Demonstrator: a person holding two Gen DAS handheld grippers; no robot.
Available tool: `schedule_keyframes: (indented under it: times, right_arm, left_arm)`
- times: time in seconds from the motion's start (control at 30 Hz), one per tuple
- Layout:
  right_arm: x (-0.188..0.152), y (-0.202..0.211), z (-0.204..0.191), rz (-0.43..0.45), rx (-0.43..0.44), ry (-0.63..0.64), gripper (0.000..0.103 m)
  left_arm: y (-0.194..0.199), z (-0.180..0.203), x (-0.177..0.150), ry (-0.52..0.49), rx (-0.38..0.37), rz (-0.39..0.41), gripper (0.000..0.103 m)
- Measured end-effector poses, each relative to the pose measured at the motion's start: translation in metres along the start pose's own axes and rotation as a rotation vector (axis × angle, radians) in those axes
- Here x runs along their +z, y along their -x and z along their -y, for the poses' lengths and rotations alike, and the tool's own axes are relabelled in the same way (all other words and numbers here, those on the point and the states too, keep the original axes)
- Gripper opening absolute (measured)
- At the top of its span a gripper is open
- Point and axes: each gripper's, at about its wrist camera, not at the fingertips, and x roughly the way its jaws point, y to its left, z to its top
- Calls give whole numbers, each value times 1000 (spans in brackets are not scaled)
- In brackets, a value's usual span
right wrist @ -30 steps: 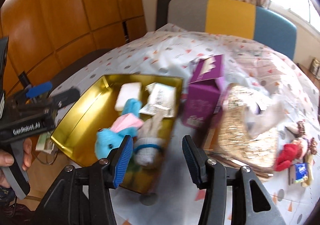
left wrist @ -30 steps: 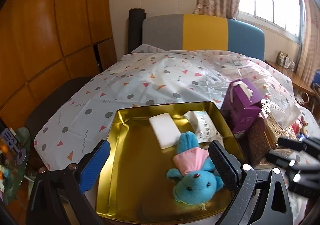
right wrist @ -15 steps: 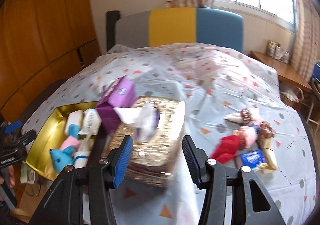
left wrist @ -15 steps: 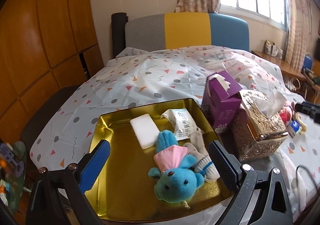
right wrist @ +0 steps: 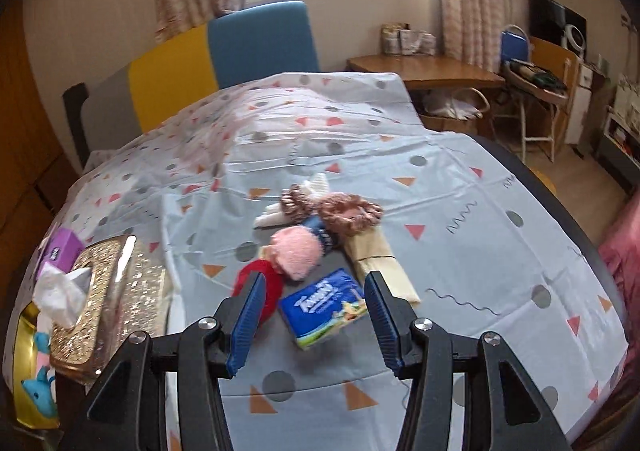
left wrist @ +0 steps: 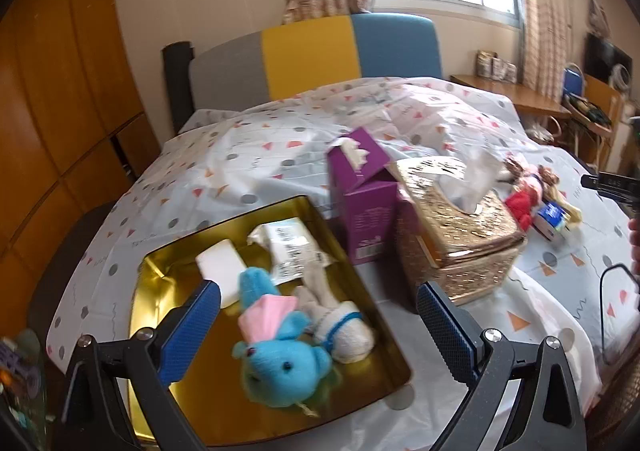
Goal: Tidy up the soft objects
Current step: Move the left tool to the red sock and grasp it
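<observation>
- Hovering over the patterned bedsheet (right wrist: 460,179), the right gripper (right wrist: 314,317) has its jaws wide apart with nothing between them.
- Just ahead of the gap, between the two fingertips, lies a blue tissue pack (right wrist: 324,307); its long axis runs slantwise from near the left jaw up toward the right jaw.
- Beyond the left jaw tip sits a red soft toy (right wrist: 260,283), touching a pink fluffy ball (right wrist: 296,251).
- Beyond the right jaw tip a beige wrapped item (right wrist: 380,259) lies with its long axis running away and to the left.
- Farther ahead, two brownish scrunchies (right wrist: 348,211) rest among the same cluster.
- Well off to the left of the jaws stands a gold tissue box (right wrist: 112,291).
- Opened just as wide and holding nothing, the left gripper (left wrist: 316,331) hangs over a gold tin tray (left wrist: 176,275).
- Between its jaws lies a blue plush toy (left wrist: 280,355), head toward the camera, body running away from the jaws.
- Touching it on the right-jaw side lies a white sock (left wrist: 344,327), roughly parallel.
- Farther in the tray lie a white pad (left wrist: 222,269) and a labelled packet (left wrist: 290,251).
- Past the right jaw stands a purple tissue box (left wrist: 362,203).
</observation>
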Motion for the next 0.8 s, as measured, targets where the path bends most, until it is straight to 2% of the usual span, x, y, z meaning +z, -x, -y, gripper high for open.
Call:
schedule_keyframes:
  times: [0.13, 0.2, 0.27, 0.8]
  right_arm:
    - [-5, -12, 39, -67, -36, -171, 52]
    - [-6, -13, 48, -79, -44, -214, 52]
    - [-8, -13, 51, -89, -63, -235, 52]
    - [-7, -11, 62, -97, -50, -291, 52]
  left_arm:
    - [-1, 20, 5, -40, -36, 2, 99]
    - [-1, 31, 8, -51, -62, 3, 99]
    - [0, 42, 12, -74, -82, 13, 99]
    - [5, 124, 39, -235, -240, 50, 99]
